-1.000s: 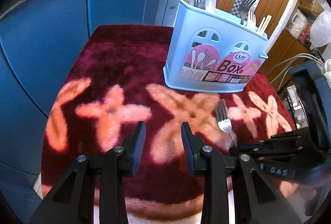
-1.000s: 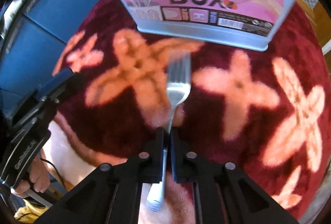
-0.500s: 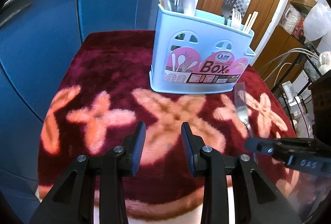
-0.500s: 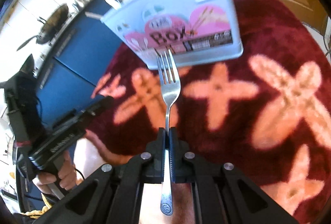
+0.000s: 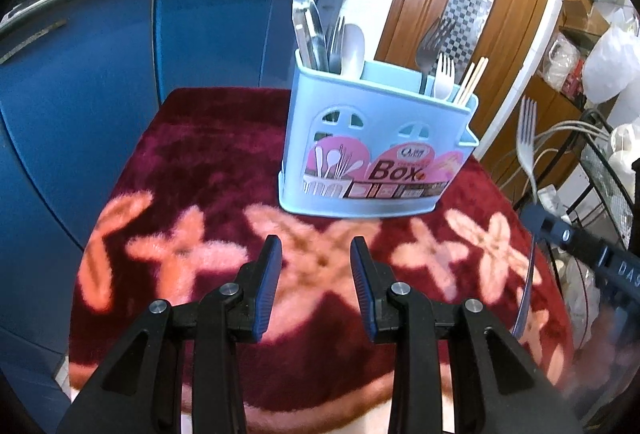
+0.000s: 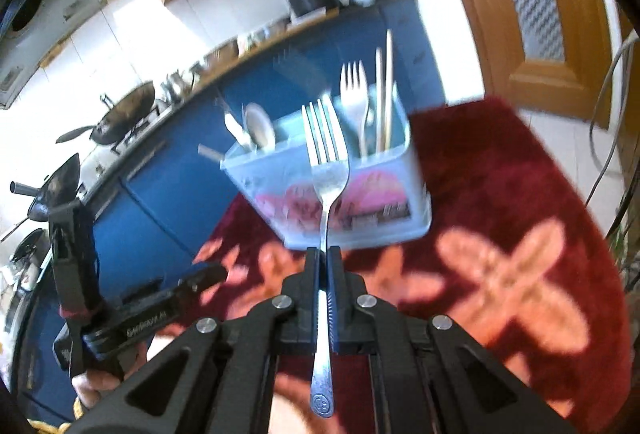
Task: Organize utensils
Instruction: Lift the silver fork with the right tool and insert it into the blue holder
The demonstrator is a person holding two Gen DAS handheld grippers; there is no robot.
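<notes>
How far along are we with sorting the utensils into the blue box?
Done: the blue box already holds knives, a spoon, forks and chopsticks. In hand: the right gripper is shut on a metal fork, raised off the red cloth. Left: dropping that fork in. The left gripper is open and empty; no other loose utensil shows.

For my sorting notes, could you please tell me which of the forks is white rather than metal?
The short white fork standing in the blue caddy, beside the chopsticks; the others are metal.
</notes>
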